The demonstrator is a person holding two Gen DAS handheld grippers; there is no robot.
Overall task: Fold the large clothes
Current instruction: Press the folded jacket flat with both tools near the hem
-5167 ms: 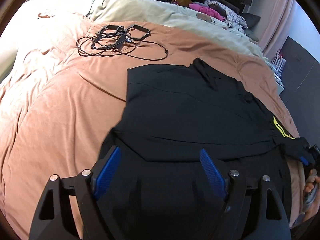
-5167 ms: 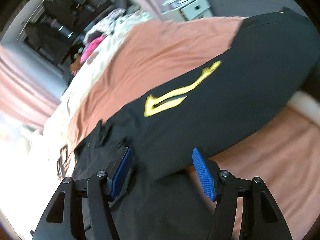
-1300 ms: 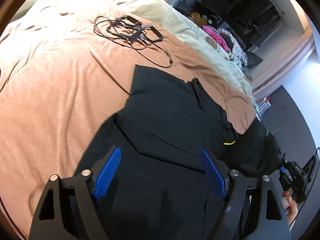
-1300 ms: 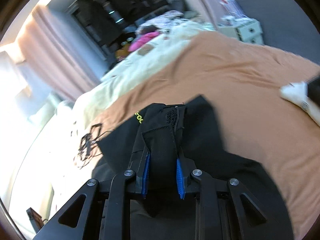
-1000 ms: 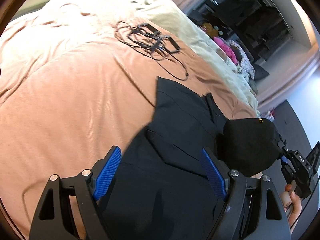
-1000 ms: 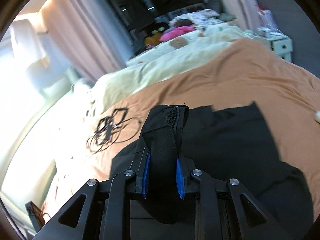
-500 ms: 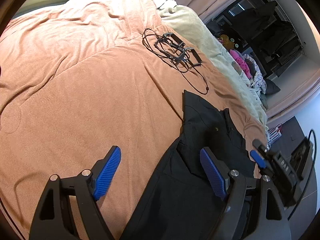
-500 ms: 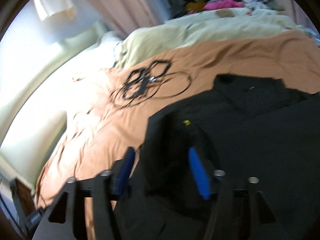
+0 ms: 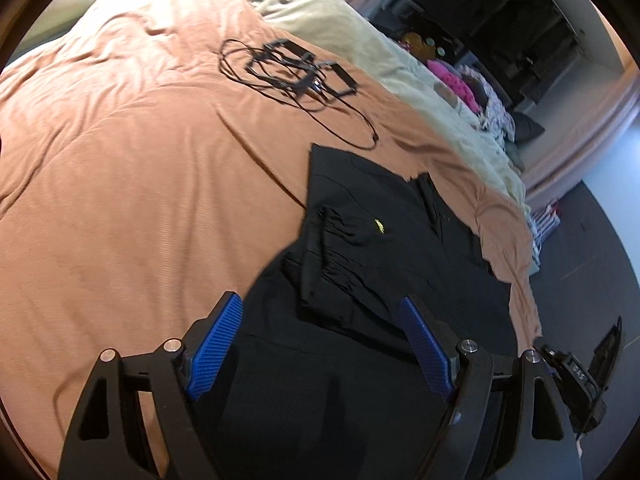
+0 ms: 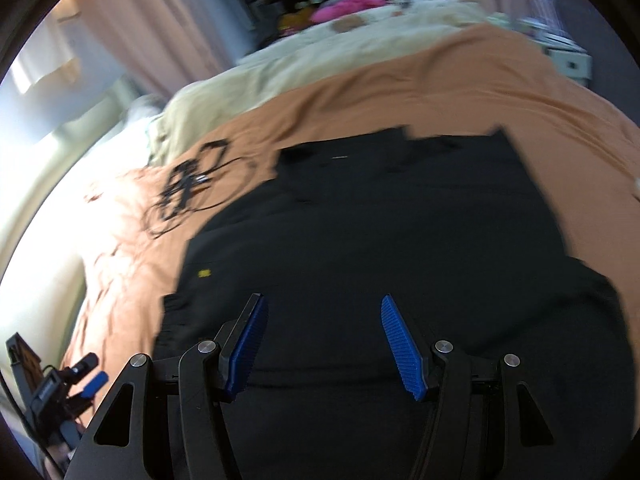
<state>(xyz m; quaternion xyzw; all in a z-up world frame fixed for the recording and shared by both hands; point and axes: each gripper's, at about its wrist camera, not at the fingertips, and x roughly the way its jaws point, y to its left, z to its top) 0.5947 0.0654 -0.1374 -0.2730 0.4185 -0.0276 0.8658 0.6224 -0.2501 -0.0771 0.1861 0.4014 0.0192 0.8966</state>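
A large black garment (image 9: 360,280) lies spread on the orange bedspread (image 9: 140,180), with a sleeve folded across its middle and a small yellow mark (image 9: 378,225) showing. It fills the right wrist view (image 10: 380,220) too. My left gripper (image 9: 320,344) is open and empty, above the garment's near edge. My right gripper (image 10: 324,344) is open and empty, above the garment's near part. The right gripper's body shows at the lower right of the left wrist view (image 9: 576,380).
A tangle of black cables (image 9: 292,68) lies on the bedspread beyond the garment, also in the right wrist view (image 10: 188,184). A cream duvet (image 9: 380,52) with pink items (image 9: 452,80) lies behind. Dark floor (image 9: 580,260) is to the right of the bed.
My right gripper carried the sleeve across the garment, opened and let it go; it now hangs back, open. The left gripper stayed open and shifted its view leftward, then back over the garment.
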